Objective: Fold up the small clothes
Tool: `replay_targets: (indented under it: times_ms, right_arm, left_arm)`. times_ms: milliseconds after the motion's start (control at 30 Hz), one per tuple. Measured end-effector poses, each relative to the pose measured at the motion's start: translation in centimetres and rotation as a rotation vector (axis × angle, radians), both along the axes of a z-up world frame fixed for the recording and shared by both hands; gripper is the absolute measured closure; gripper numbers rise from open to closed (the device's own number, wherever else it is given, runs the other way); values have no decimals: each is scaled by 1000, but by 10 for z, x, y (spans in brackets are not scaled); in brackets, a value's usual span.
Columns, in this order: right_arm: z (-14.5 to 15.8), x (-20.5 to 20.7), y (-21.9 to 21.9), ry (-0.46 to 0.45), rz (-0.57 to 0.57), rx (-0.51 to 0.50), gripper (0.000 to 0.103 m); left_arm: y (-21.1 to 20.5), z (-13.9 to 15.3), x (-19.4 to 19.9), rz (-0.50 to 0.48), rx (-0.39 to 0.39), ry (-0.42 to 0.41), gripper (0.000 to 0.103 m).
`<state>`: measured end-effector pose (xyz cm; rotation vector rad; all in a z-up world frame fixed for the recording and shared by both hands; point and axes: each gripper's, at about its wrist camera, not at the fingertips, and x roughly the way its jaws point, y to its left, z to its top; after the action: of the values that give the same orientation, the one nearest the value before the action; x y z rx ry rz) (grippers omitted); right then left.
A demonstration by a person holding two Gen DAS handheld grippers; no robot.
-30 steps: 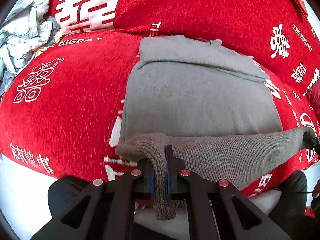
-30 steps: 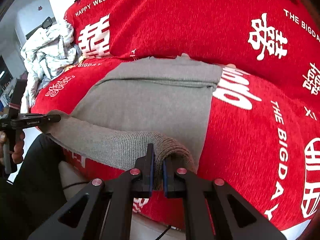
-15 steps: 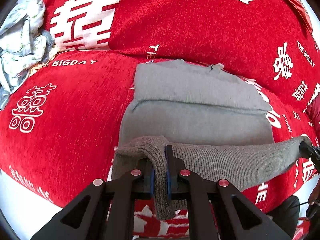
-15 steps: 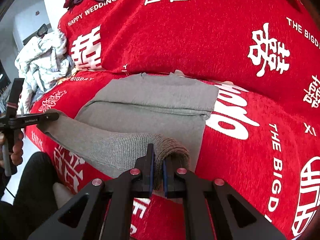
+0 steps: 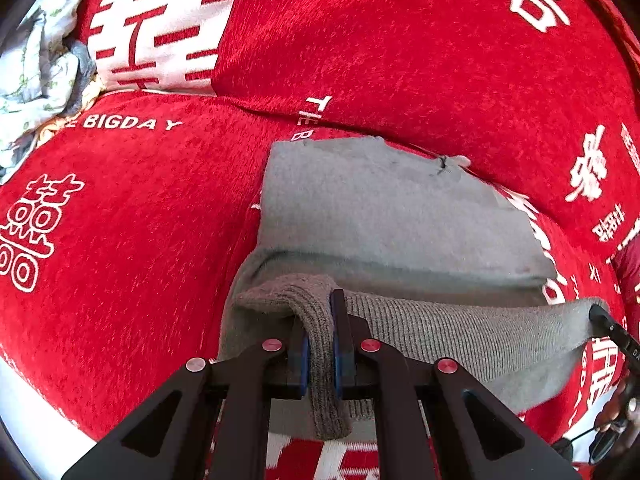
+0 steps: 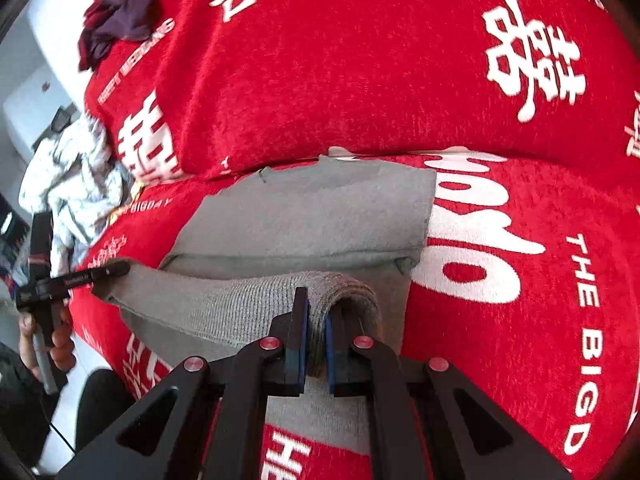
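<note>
The sweater (image 5: 384, 216) is plain grey, its flat body smooth and pale, its hem (image 5: 440, 336) a slightly darker, brownish grey with fine ribbed lines. The sofa cover (image 5: 120, 240) is bright red, printed with white Chinese double-happiness characters and white English lettering such as "THE BIGDAY". The left gripper (image 5: 320, 344) is black, with blue pads on its jaws and small red round bolts; the right gripper (image 6: 316, 344) has the same colours. A crumpled cloth (image 6: 76, 176) is white with faint pale markings. Another bundle of clothes (image 6: 116, 16) is dark purple and maroon.
</note>
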<state>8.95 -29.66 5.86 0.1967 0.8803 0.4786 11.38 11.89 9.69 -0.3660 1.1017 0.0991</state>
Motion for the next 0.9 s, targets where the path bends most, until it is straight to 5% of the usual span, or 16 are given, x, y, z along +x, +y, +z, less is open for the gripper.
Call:
replay_targets:
  times_ms: [533, 900]
  right_arm:
    - [3, 85, 4, -5, -31, 30, 96]
    - [-12, 153, -6, 55, -172, 124, 96]
  left_arm:
    - [14, -3, 82, 37, -13, 4, 93]
    - [18, -26, 160, 32, -42, 47, 93]
